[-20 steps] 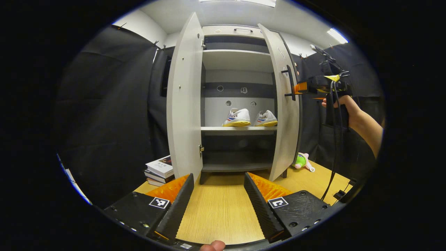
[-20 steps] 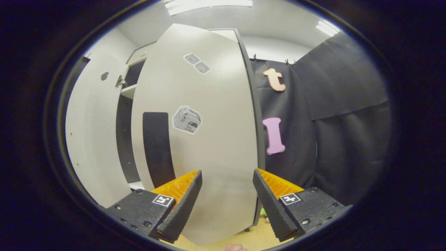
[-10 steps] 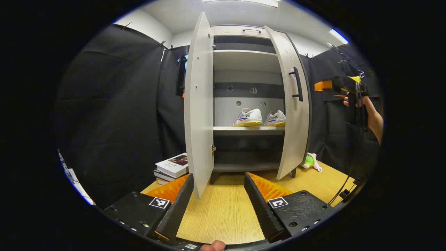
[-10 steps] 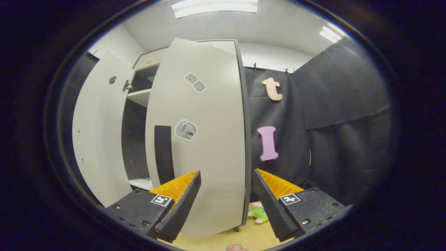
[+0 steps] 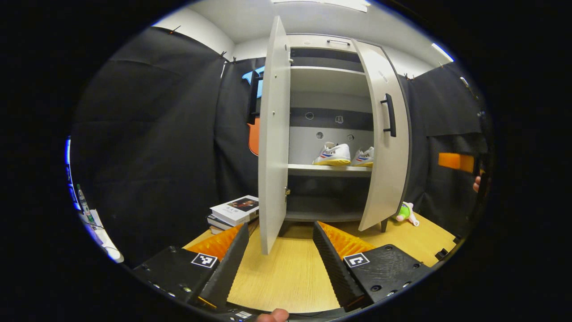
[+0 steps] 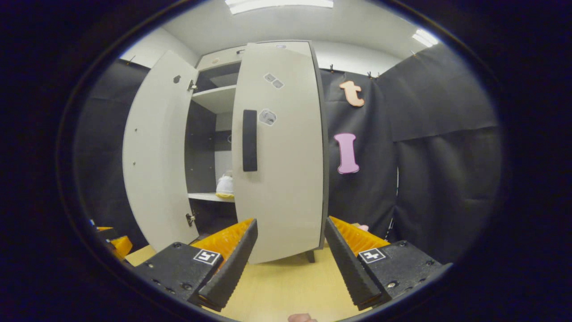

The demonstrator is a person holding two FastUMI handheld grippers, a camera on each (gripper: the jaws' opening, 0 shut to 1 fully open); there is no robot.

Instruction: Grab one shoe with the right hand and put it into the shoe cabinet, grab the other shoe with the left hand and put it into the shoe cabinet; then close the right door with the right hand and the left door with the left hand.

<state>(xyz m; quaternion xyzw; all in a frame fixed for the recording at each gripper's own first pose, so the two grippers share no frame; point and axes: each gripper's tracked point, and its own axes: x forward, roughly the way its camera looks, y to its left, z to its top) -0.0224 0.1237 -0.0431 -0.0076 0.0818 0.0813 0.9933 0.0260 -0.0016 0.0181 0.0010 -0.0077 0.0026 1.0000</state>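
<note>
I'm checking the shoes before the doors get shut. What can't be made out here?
- Second shoe, left gripper view: its right part is hidden behind the right door.
- Shoe, right gripper view: mostly covered by the right door's edge.
- Plush toy, left gripper view: partly behind the door, too small.

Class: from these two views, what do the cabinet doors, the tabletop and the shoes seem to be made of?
Cabinet doors: probably laminated board, matte pale grey, flat with thin edges.
Tabletop: wood or wood-look laminate, with straight light grain lines.
Shoes: likely leather or synthetic uppers, smooth white, on yellowish rubbery-looking soles.
</note>
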